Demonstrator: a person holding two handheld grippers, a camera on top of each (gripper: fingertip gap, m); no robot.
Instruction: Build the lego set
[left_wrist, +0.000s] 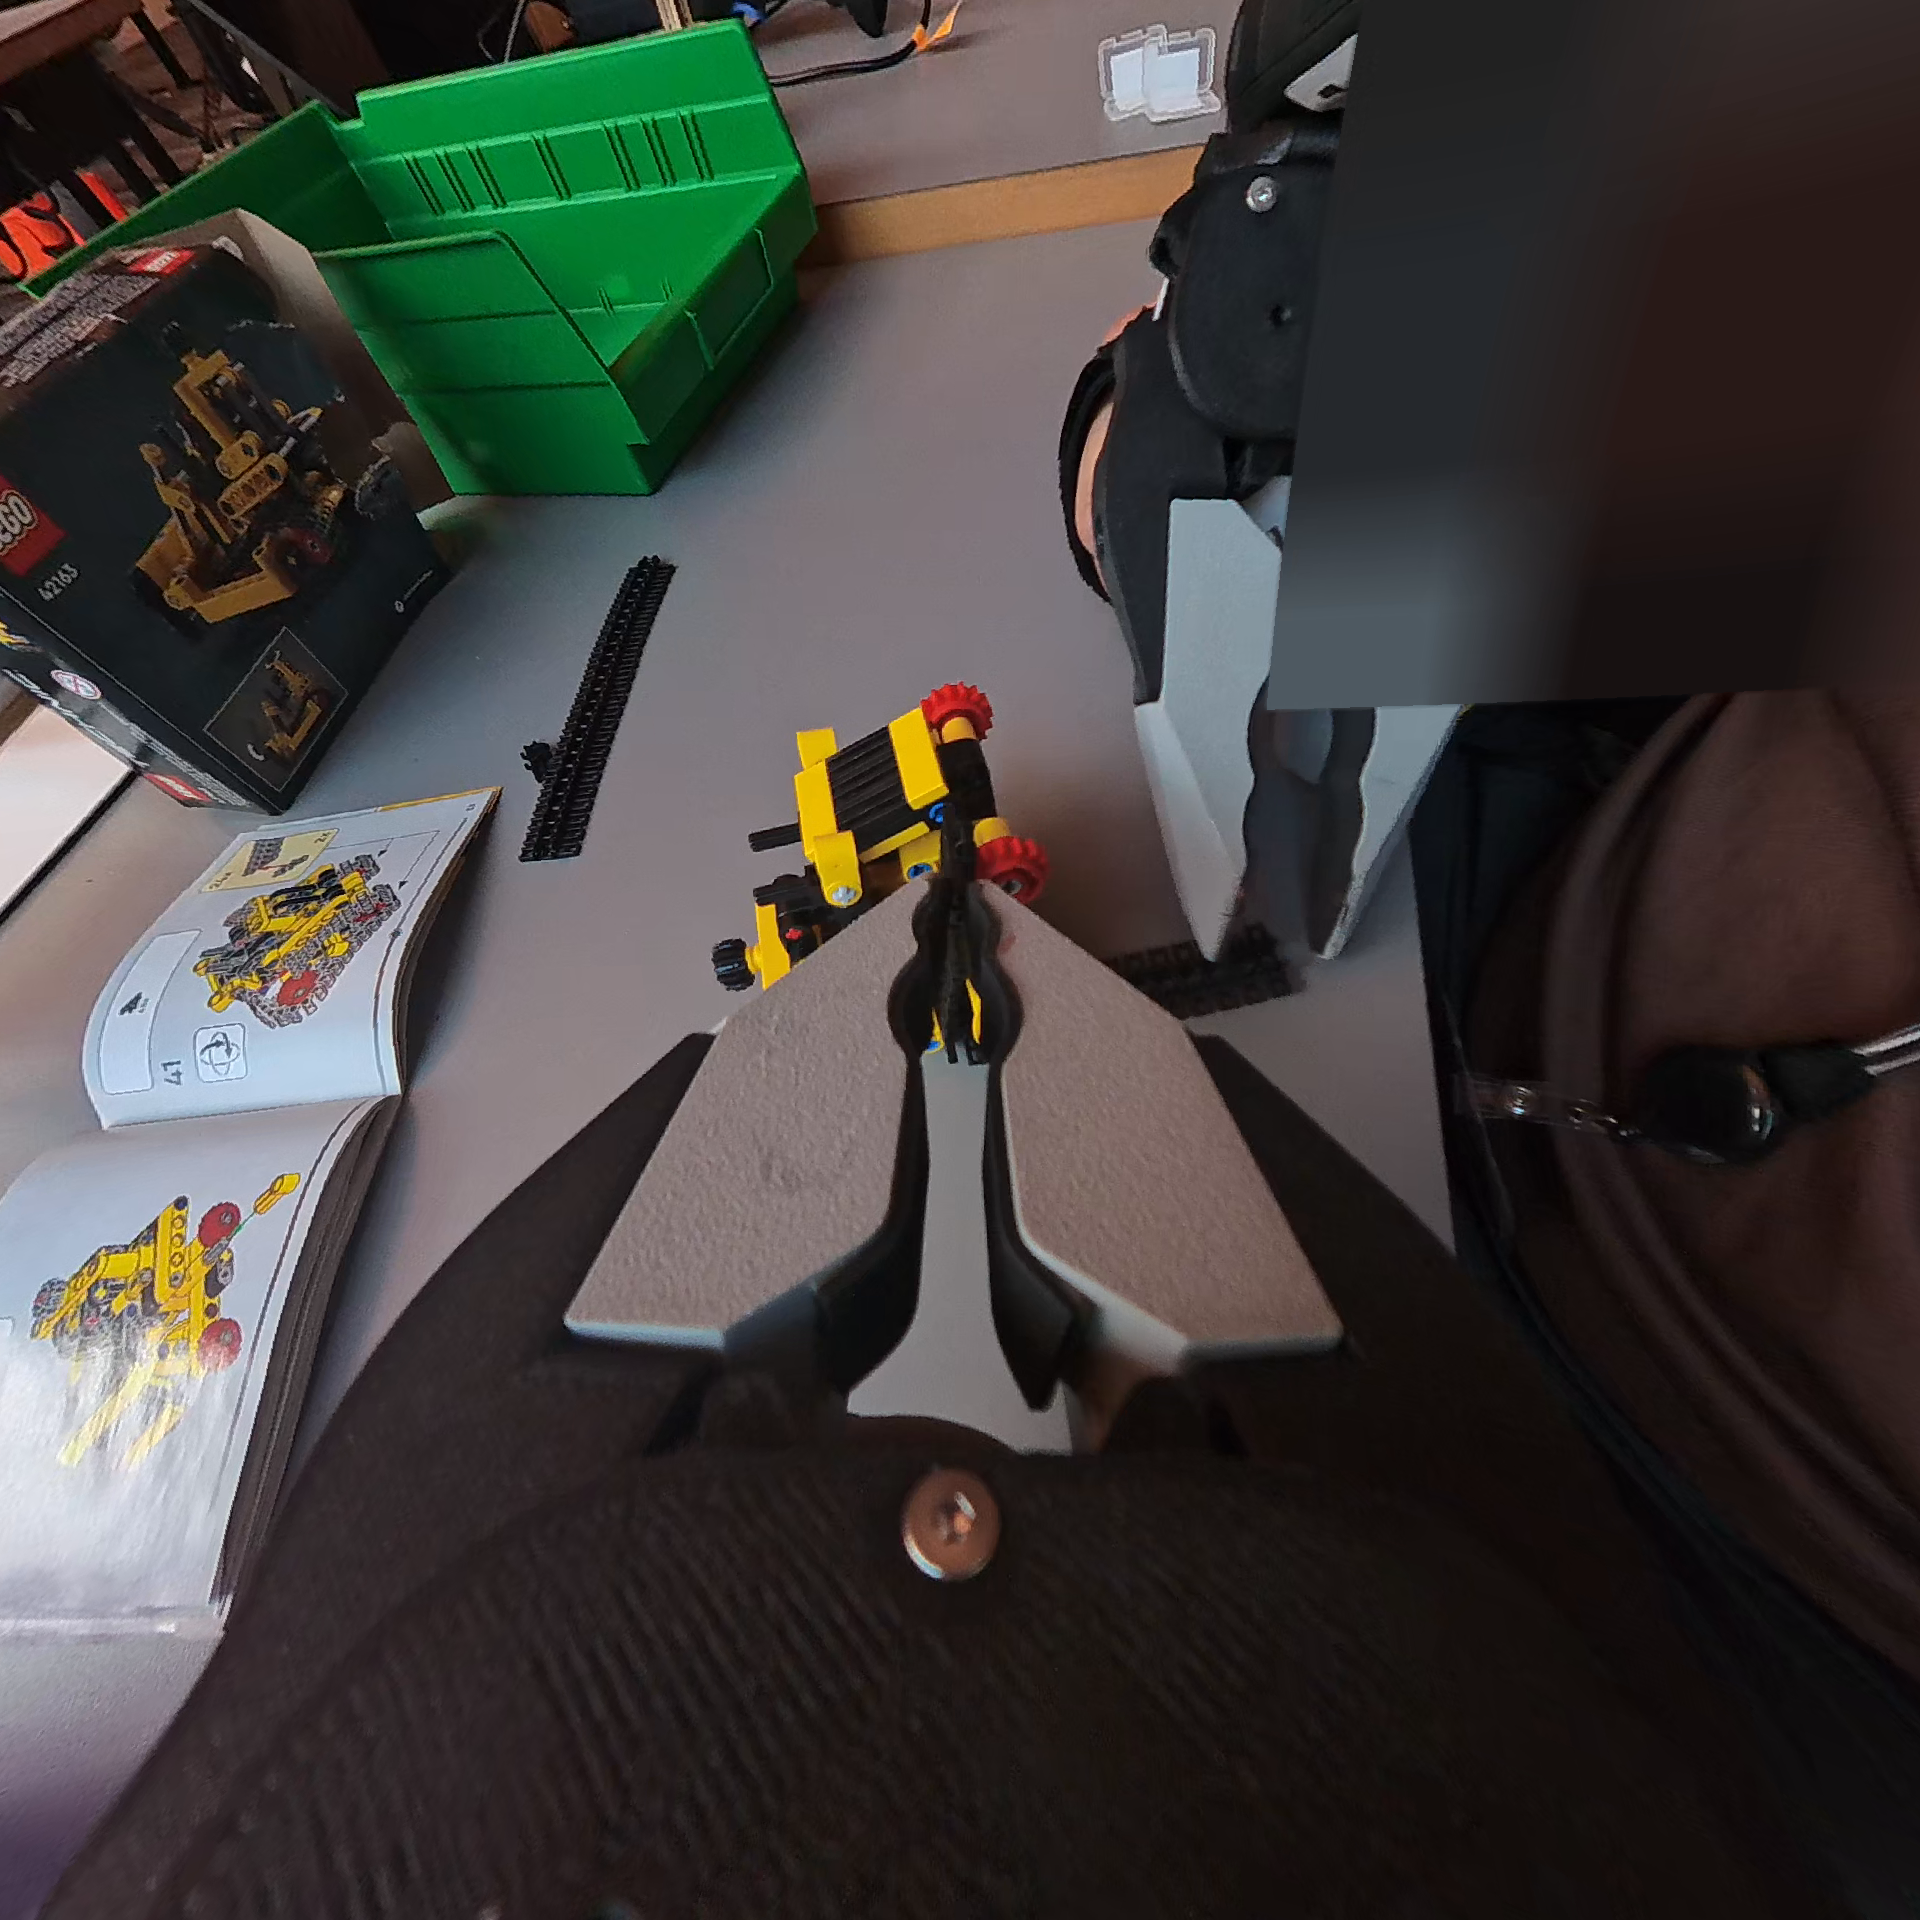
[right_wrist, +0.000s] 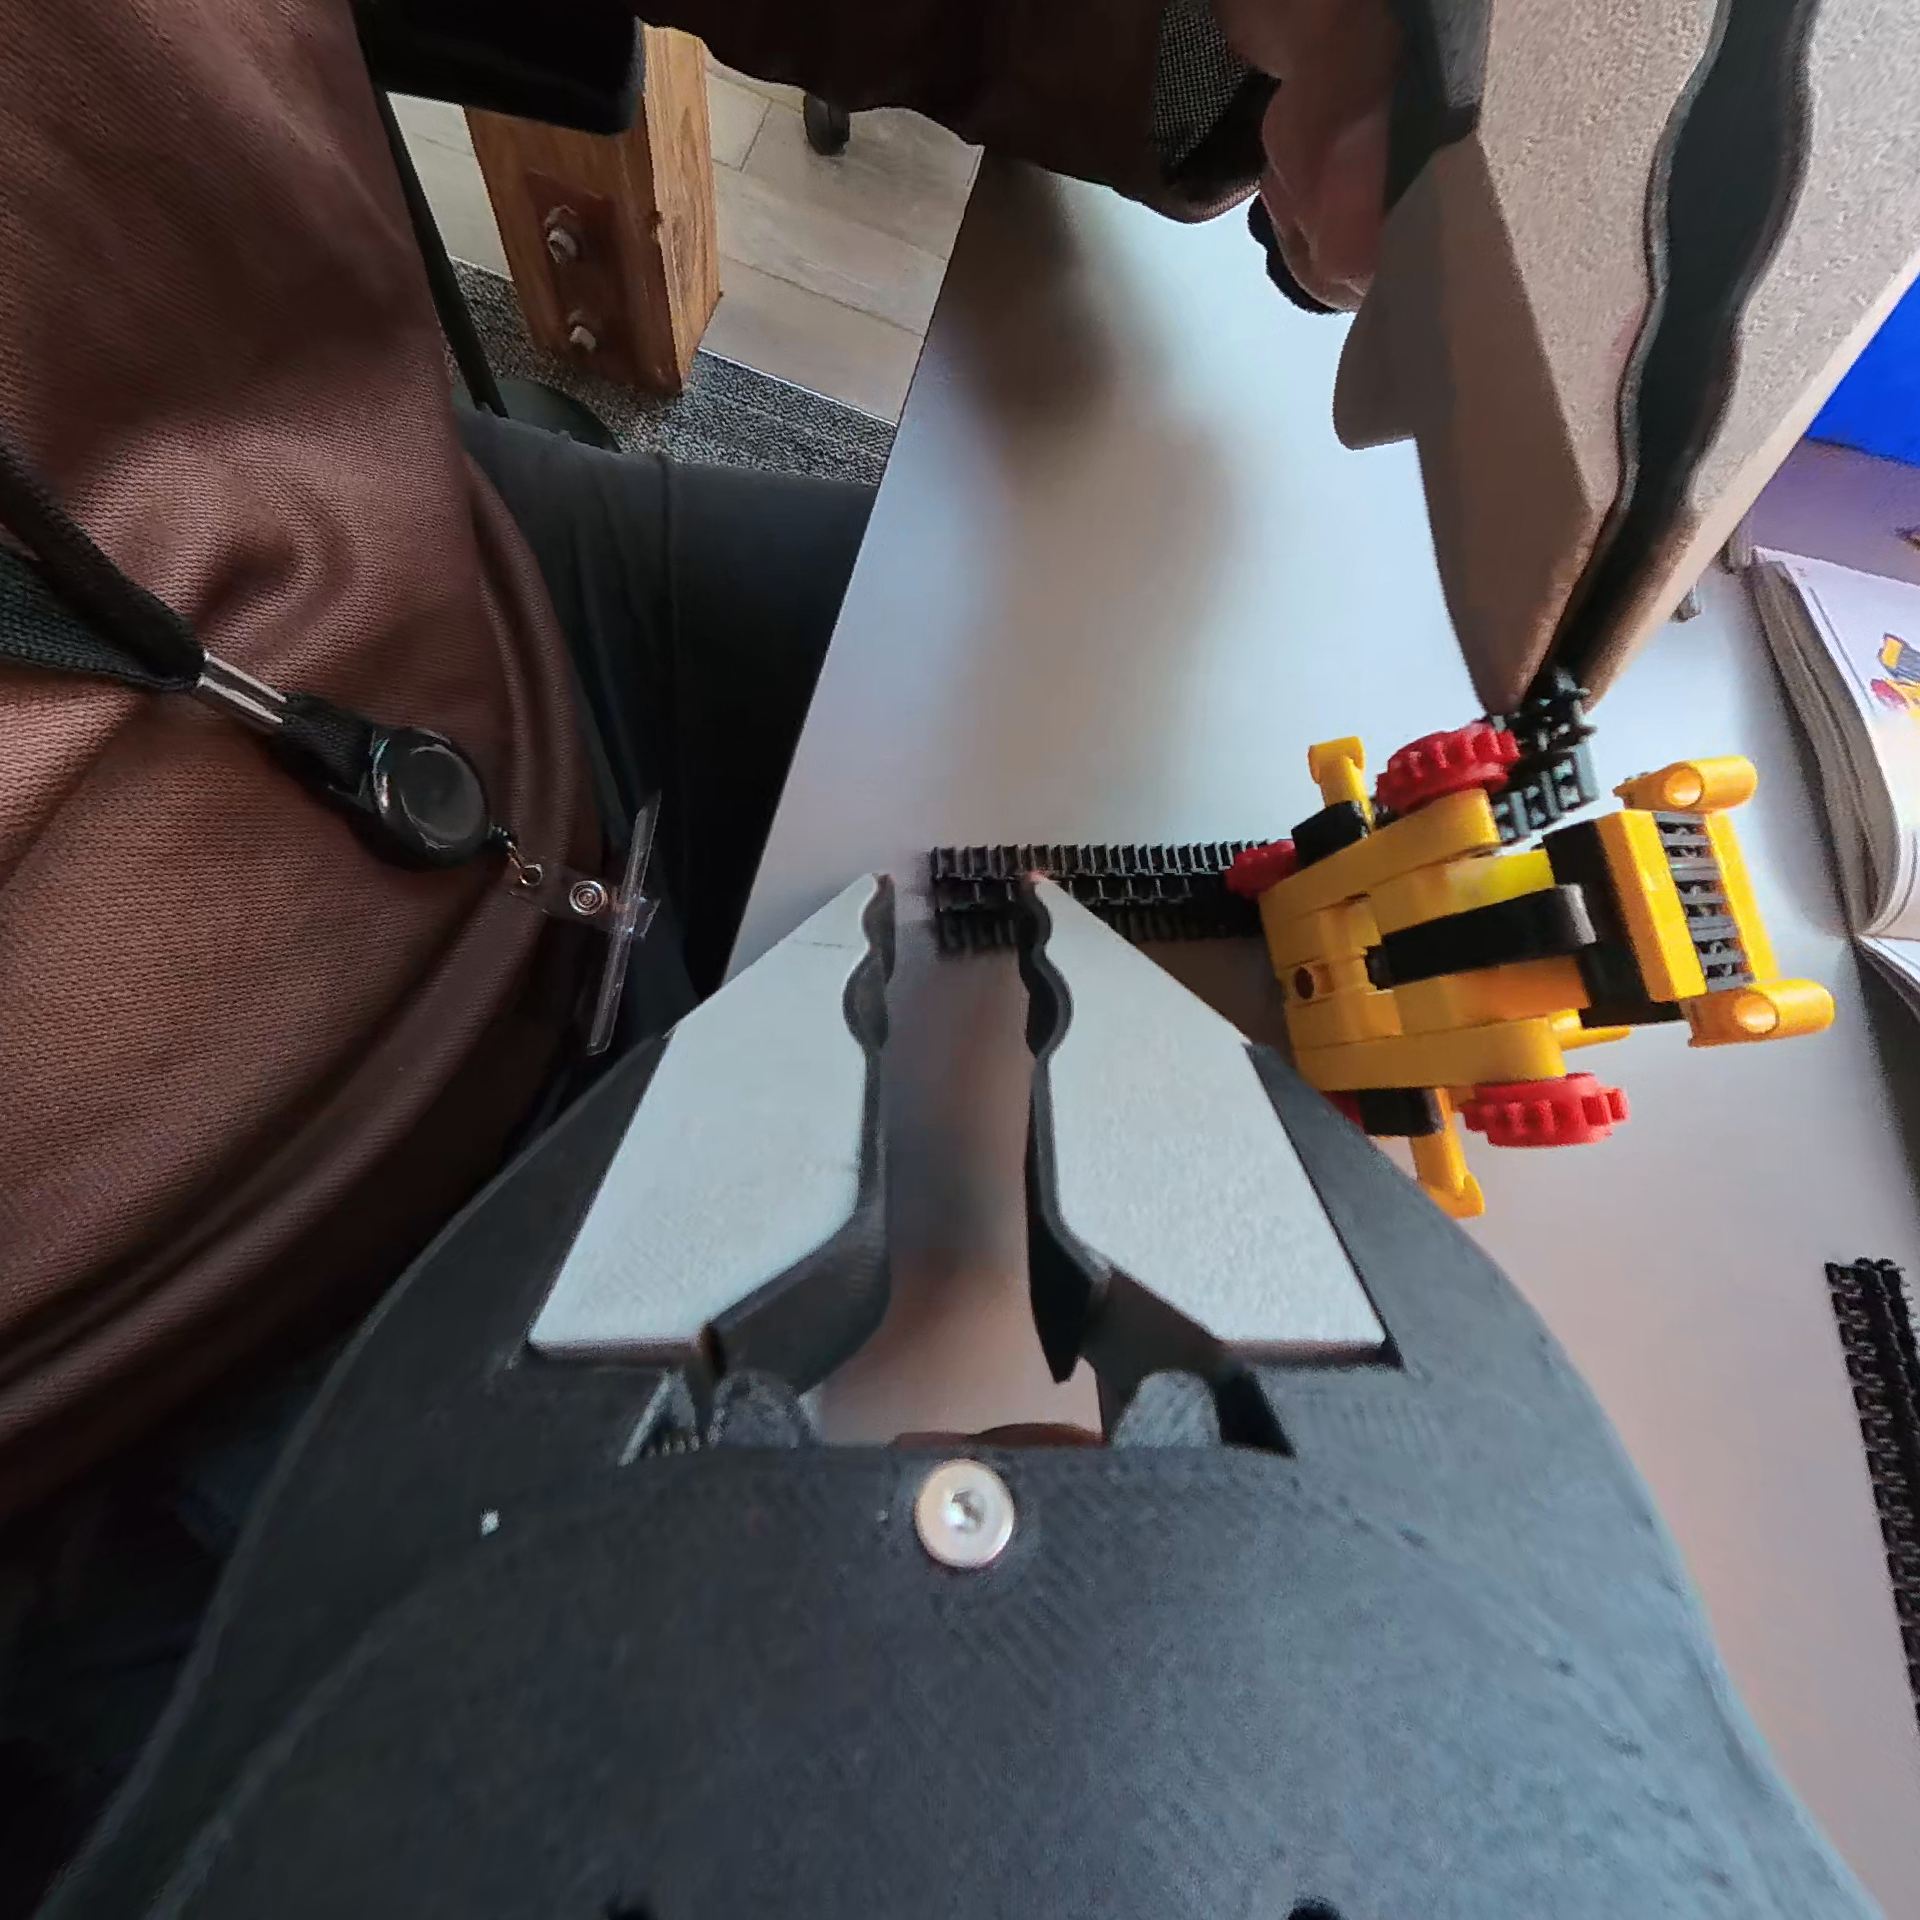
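Note:
A yellow and black Lego bulldozer model (left_wrist: 878, 810) with red sprocket wheels lies on the grey table (left_wrist: 883, 540). It also shows in the right wrist view (right_wrist: 1507, 956). My left gripper (left_wrist: 951, 902) is shut on one end of a black track strip (left_wrist: 951, 956), right by a red sprocket (left_wrist: 1013, 868). The same track (right_wrist: 1101, 883) runs along the model's side toward my right gripper (right_wrist: 956, 904). That gripper is open, and the track's loose end lies at its fingertips. The left gripper (right_wrist: 1558, 468) shows at the upper right in that view.
A second black track strip (left_wrist: 597, 707) lies flat left of the model. An open instruction booklet (left_wrist: 260, 987), the set's box (left_wrist: 187, 520) and green bins (left_wrist: 582, 270) stand to the left. A person in a brown top (right_wrist: 208, 520) sits at the table edge. The gap from one gripper's tips to the other's is roughly 9 centimetres.

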